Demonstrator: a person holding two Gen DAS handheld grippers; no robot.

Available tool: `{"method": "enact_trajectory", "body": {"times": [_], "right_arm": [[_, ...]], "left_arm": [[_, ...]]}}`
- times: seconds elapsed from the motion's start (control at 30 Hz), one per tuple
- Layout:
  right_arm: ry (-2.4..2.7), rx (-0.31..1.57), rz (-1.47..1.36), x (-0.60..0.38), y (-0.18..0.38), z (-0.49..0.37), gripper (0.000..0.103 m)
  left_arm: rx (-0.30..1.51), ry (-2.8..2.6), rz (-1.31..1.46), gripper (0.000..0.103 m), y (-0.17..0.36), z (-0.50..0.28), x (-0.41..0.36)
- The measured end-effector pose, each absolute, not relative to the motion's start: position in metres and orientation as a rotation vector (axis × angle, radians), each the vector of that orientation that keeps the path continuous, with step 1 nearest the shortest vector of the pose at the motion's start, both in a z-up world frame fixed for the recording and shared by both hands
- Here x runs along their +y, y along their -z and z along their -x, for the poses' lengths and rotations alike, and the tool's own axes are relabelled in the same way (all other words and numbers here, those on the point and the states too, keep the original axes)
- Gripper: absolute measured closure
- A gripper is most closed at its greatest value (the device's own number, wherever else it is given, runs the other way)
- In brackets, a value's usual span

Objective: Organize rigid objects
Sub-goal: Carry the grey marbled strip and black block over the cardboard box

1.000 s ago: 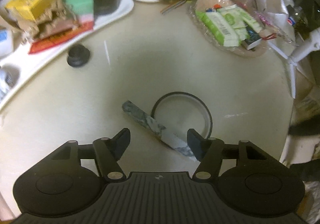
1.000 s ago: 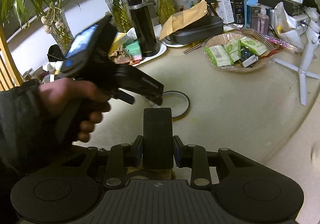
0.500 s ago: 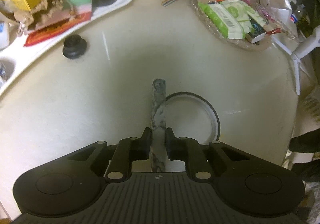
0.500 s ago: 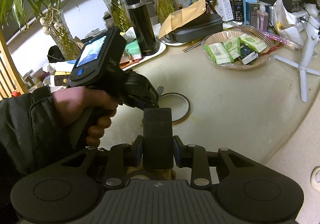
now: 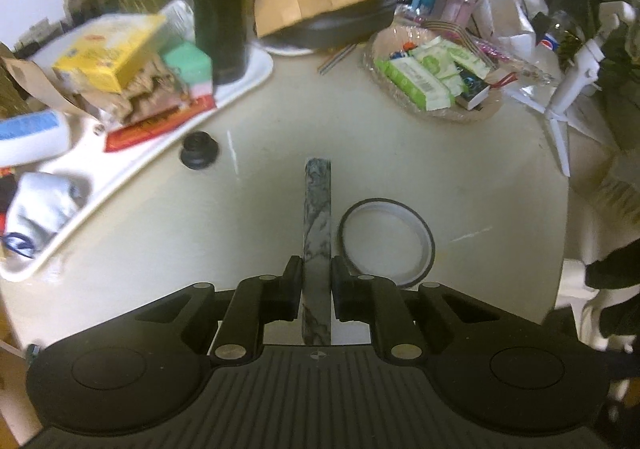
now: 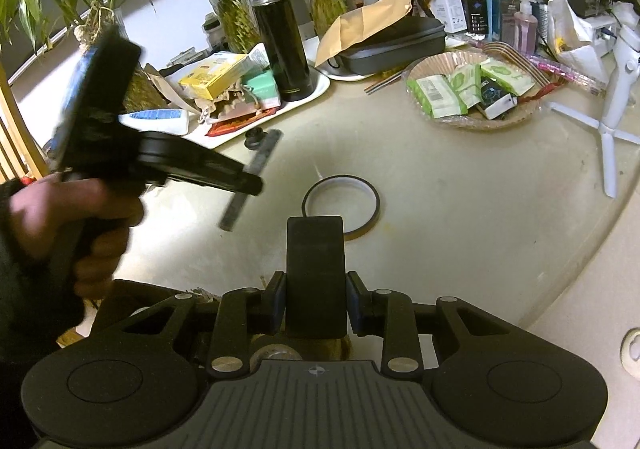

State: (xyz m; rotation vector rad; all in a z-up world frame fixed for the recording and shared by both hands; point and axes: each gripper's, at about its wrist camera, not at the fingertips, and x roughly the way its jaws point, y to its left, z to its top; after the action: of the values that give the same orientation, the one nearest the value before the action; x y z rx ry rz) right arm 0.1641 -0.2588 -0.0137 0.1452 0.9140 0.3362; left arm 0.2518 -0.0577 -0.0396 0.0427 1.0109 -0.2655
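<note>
Left wrist view, left to right: a white tray [image 5: 132, 169] crowded with boxes fills the upper left; a small black knob [image 5: 199, 149] lies on the table [image 5: 460, 169] just beside its edge. At centre, the left gripper [image 5: 316, 291] is clamped on a grey marbled bar [image 5: 318, 225], which juts forward well beyond the pads. A tape ring [image 5: 386, 245] lies flat just right of it. A basket of packets [image 5: 432, 85] sits in the upper right.

Right wrist view: the right gripper [image 6: 316, 307] is closed on a flat black block [image 6: 316, 277]. The bar appears clear of the table at centre left, though blur there makes this uncertain.

Risks, as judged: the bar is gripped near one end, so it may pivot or slip between the pads. Its free end could catch the knob or tray rim on any sweep toward the upper left.
</note>
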Motion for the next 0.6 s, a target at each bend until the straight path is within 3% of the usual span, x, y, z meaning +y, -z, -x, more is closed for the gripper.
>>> {"method": "enact_trajectory", "body": {"times": [0.6], "right_arm": [[-0.336, 0.922, -0.14, -0.256, 0.015, -0.163, 0.069]], "left_arm": [[0.914, 0.318, -0.052, 0.087, 0.0, -0.171, -0.009]]}}
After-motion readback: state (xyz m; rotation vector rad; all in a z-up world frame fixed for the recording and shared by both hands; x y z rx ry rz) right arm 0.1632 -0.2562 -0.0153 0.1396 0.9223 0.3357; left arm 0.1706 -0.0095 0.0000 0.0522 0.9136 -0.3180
